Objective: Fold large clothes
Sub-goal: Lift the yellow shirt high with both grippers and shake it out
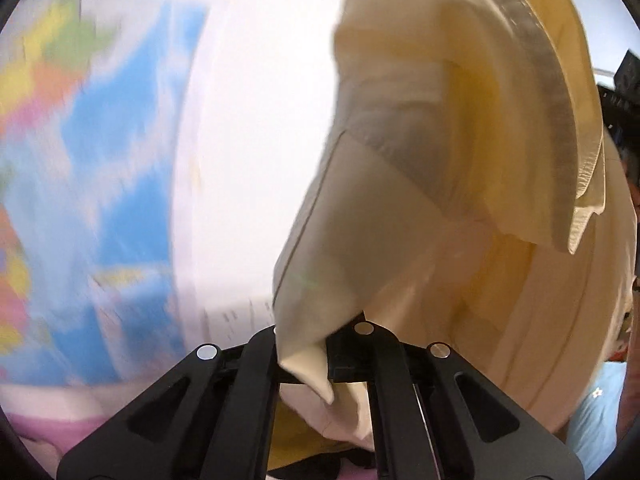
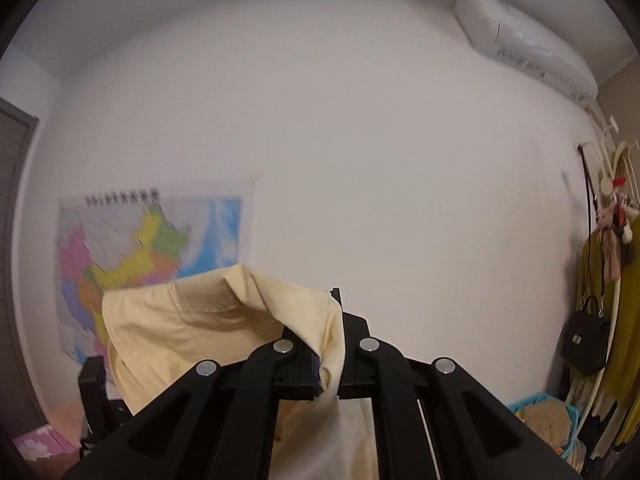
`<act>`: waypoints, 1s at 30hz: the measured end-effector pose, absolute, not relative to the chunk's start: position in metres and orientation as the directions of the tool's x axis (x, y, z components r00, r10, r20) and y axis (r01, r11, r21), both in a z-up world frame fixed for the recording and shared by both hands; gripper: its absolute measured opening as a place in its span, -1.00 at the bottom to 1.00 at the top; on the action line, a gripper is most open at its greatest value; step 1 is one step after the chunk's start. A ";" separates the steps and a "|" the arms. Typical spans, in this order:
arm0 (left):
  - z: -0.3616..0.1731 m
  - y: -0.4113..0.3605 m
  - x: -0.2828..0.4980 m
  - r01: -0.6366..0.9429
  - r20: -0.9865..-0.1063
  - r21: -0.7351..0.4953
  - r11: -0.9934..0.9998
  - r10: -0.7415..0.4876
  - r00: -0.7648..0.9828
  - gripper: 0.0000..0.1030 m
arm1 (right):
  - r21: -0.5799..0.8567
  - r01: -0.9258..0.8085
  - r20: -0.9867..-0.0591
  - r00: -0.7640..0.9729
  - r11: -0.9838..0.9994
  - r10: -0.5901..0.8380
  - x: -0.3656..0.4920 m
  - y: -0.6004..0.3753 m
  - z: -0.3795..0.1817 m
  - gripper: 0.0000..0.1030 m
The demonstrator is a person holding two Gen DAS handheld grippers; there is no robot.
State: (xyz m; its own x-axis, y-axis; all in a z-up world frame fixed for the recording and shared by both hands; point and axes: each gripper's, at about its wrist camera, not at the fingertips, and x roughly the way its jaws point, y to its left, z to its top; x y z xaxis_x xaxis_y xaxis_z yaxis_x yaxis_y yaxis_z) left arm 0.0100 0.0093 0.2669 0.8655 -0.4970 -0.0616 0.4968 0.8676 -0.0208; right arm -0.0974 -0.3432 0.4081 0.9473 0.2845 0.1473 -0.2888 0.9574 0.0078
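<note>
A large pale yellow shirt (image 1: 460, 184) hangs in the air, held up off any surface. My left gripper (image 1: 308, 356) is shut on a folded edge of the shirt, and the cloth billows up and to the right of it. My right gripper (image 2: 328, 364) is shut on another edge of the same shirt (image 2: 192, 332), which bunches to the left of the jaws and hangs down below them. Both cameras point up at the wall. The other gripper (image 2: 94, 392) shows dark at the lower left of the right wrist view.
A coloured wall map (image 2: 152, 256) hangs on the white wall; it is blurred in the left wrist view (image 1: 100, 160). An air conditioner (image 2: 524, 40) sits high right. A coat rack with clothes and a black bag (image 2: 586, 344) stands at right, above a blue basket (image 2: 544, 408).
</note>
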 end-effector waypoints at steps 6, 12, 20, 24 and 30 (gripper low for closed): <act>0.321 0.046 -0.102 0.410 0.054 0.088 0.908 -0.415 0.908 -0.95 | 0.036 -0.418 0.214 0.891 0.908 0.402 -0.163 -0.355 0.411 -0.92; 0.316 0.091 -0.183 0.238 0.076 0.158 0.958 -0.252 0.965 -0.94 | 0.054 -0.596 0.173 0.795 0.801 0.581 -0.187 -0.338 0.379 -0.91; 0.292 0.137 -0.285 0.059 0.024 0.195 0.979 -0.065 0.998 -0.94 | 0.086 -0.777 0.059 0.629 0.624 0.775 -0.194 -0.276 0.321 -0.91; 0.296 0.155 -0.311 0.020 0.004 0.189 0.982 -0.021 1.000 -0.94 | 0.057 -0.826 0.046 0.563 0.560 0.825 -0.214 -0.253 0.313 -0.91; 0.299 0.188 -0.257 0.021 -0.136 0.112 0.993 -0.006 0.991 -0.93 | 0.145 -0.833 -0.028 0.536 0.534 0.844 -0.152 -0.219 0.307 -0.89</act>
State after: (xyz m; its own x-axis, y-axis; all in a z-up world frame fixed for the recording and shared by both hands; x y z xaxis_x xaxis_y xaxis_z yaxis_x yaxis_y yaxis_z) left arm -0.2575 0.1878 0.2989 0.9907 -0.0058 -0.1359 0.0212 0.9935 0.1118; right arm -0.1518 -0.2187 0.3065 0.5362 0.8436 -0.0284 -0.8329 0.5342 0.1447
